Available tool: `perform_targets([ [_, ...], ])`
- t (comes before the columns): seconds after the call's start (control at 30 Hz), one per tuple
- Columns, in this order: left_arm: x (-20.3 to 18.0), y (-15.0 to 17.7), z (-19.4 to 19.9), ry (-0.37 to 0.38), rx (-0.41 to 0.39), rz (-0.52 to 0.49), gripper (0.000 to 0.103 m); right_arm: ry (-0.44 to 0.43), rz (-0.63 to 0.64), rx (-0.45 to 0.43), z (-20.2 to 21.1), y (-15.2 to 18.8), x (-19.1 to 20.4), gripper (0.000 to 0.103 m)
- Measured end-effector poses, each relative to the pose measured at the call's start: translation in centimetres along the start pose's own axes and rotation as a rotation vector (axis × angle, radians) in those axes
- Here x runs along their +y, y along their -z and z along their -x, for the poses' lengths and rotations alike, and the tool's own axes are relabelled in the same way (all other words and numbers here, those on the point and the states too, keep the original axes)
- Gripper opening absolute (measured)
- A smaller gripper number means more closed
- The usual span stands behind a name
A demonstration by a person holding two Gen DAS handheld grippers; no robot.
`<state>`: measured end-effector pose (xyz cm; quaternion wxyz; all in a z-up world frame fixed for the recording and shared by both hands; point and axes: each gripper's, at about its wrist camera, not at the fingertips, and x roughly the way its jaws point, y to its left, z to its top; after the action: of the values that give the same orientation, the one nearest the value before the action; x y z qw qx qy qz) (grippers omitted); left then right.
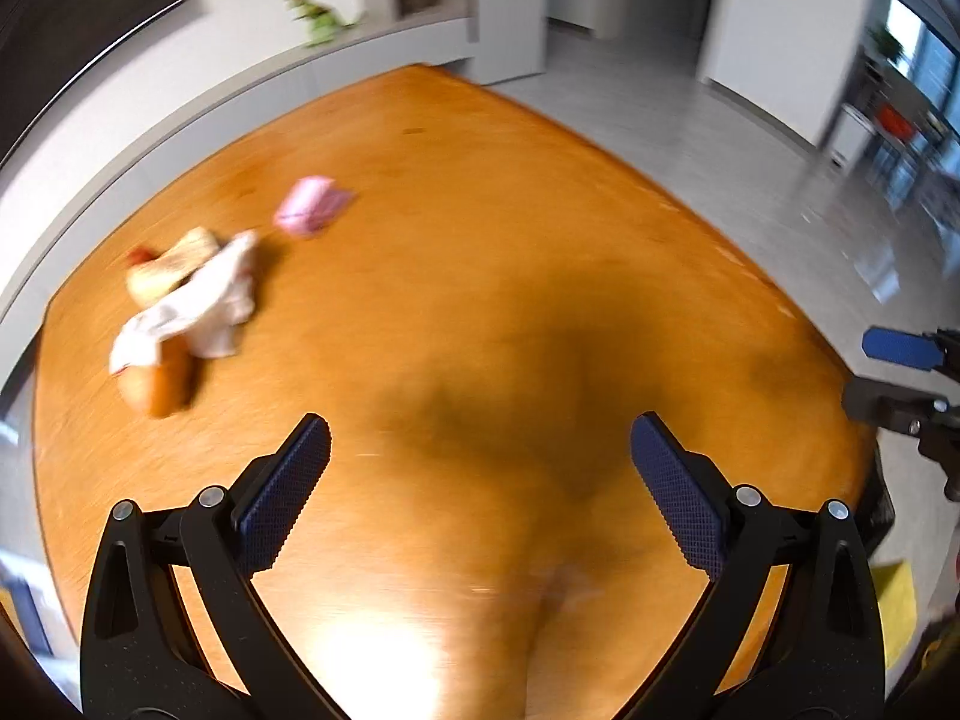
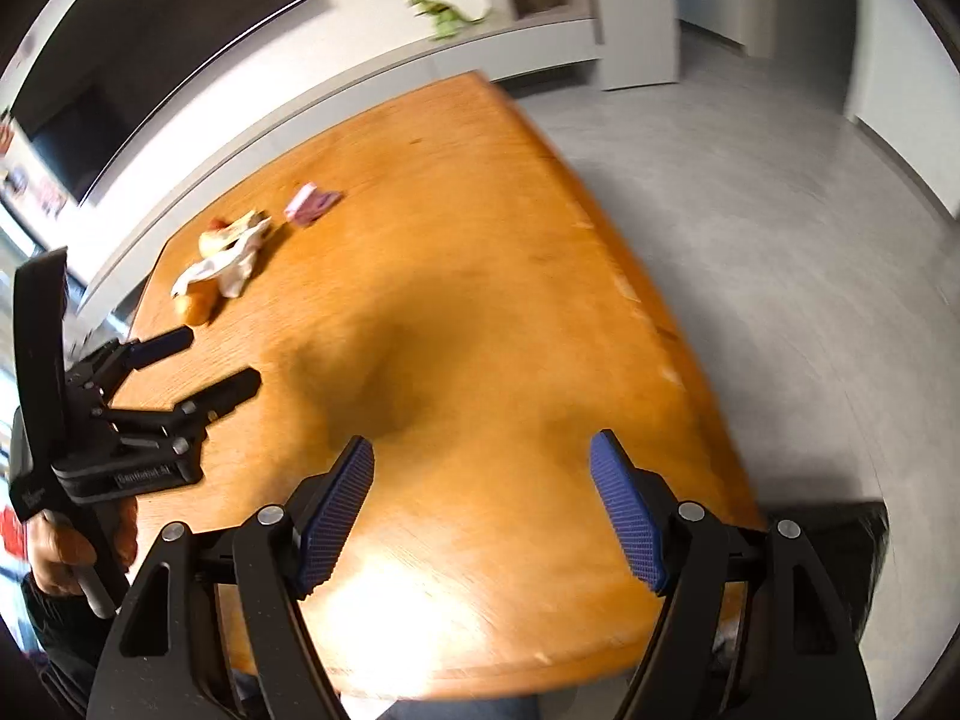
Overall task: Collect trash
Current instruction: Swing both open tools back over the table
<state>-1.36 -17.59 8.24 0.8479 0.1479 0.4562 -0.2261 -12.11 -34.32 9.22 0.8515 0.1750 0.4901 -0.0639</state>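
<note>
Both grippers hang wide open and empty over the near counter (image 1: 480, 276): left gripper (image 1: 480, 468), right gripper (image 2: 480, 480). Farther off, toward ten o'clock, the trash sits in a loose cluster: a crumpled white napkin (image 1: 198, 306) draped over orange-brown scraps, blurred, and a pink wrapper (image 1: 309, 204) just beyond. I'd send the left one, pinching the napkin's raised fold first.
</note>
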Motion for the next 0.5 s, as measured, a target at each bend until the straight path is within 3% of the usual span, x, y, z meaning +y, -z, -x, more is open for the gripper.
perform_targets([
  [0.33,13.9,-2.5,-0.1,-0.097,0.009,0.168,0.097,-0.069,0.092,0.07,-6.1,-6.0,7.0,0.075],
  [0.5,19.0,-3.9,-1.5,-0.144,0.04,0.211,0.097,-0.076,0.077,0.091,-9.6,-10.0,9.3,0.075],
])
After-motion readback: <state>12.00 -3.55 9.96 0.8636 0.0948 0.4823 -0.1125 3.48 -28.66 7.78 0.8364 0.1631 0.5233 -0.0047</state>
